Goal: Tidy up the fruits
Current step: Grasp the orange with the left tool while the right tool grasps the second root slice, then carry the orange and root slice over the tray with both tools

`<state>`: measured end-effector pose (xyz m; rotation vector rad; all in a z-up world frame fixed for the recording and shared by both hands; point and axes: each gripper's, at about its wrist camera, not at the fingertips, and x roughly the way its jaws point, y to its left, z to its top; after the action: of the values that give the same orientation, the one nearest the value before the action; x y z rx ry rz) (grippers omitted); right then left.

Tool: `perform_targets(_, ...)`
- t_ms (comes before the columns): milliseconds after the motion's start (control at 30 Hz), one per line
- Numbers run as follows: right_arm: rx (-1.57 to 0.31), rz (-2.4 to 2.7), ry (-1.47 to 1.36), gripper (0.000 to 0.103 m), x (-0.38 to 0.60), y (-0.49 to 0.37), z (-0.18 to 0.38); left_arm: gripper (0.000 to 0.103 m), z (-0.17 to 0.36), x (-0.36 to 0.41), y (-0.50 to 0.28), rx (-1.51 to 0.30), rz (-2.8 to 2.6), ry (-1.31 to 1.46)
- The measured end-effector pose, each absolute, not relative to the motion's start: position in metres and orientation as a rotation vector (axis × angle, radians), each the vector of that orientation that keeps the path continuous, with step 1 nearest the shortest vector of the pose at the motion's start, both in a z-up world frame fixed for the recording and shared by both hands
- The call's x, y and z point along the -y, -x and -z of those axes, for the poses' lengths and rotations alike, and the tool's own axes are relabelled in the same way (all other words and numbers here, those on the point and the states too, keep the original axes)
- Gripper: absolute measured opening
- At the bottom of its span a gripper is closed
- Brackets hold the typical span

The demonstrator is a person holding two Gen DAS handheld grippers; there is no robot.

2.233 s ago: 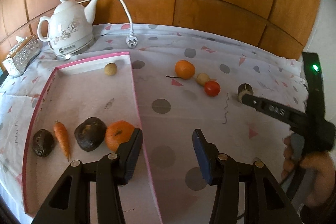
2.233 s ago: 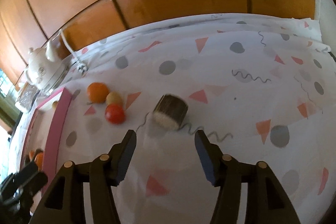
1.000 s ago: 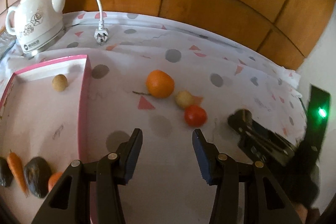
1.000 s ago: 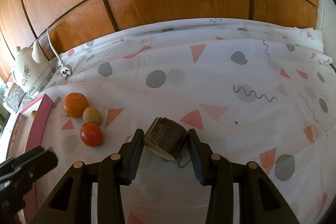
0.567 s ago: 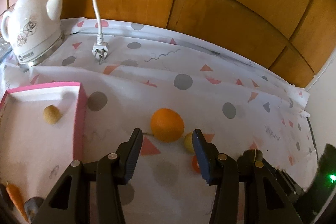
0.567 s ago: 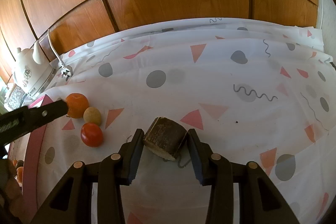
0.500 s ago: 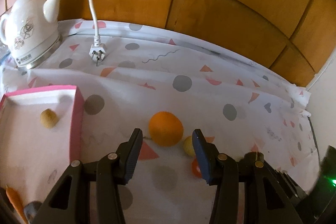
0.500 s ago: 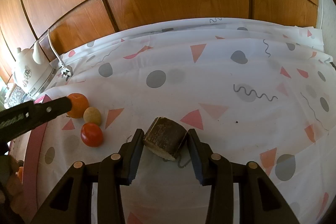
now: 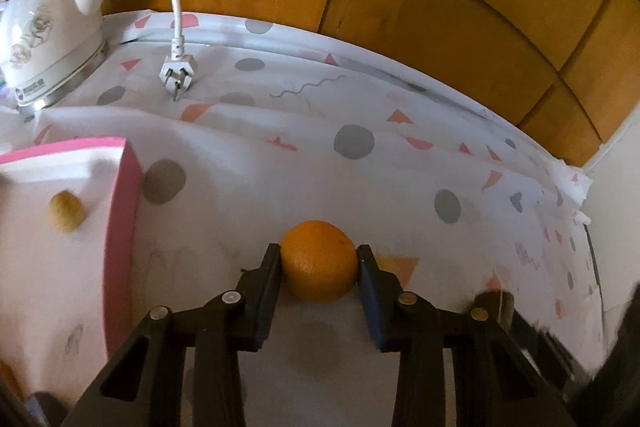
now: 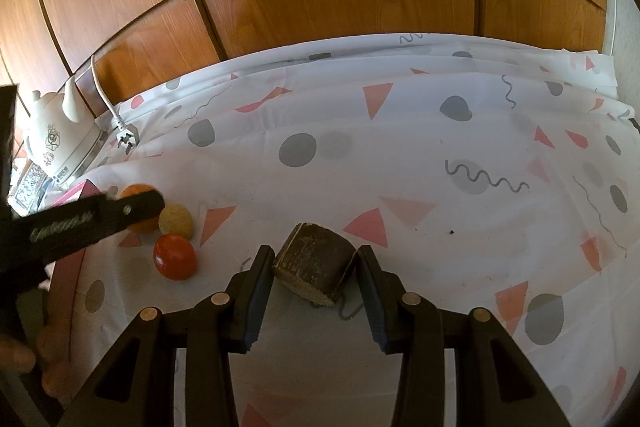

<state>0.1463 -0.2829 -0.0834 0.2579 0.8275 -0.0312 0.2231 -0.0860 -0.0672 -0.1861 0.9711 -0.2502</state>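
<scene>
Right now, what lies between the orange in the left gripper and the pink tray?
Only bare patterned tablecloth separates the orange, held by the left gripper, from the pink tray; the left wrist view shows this.

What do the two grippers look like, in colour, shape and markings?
Both the left gripper and the right gripper are matte black, each with two angular fingers, blue pads and round pale rivets. The left gripper's side carries pale lettering, too blurred to read. No cables or sleeves show.
</scene>
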Motion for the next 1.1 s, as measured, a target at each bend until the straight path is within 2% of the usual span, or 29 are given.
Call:
perform_targets(600, -0.864, 0.009, -0.186, 0.042, 0.282, -0.139, 0.079, 0.037, 0.069, 0.095, -0.106, -0.924, 0.334, 0.080)
perform_targets(867, -0.845, -0.023, -0.181, 0.042, 0.285, -0.096, 0.079, 0.037, 0.073, 0.098, -0.100, -0.881, 0.320, 0.053)
perform_targets(1100, -0.821, -0.038, -0.232, 0.042, 0.291, -0.092, 0.084, 0.038, 0.076, 0.101, -0.098, -0.853, 0.304, 0.027)
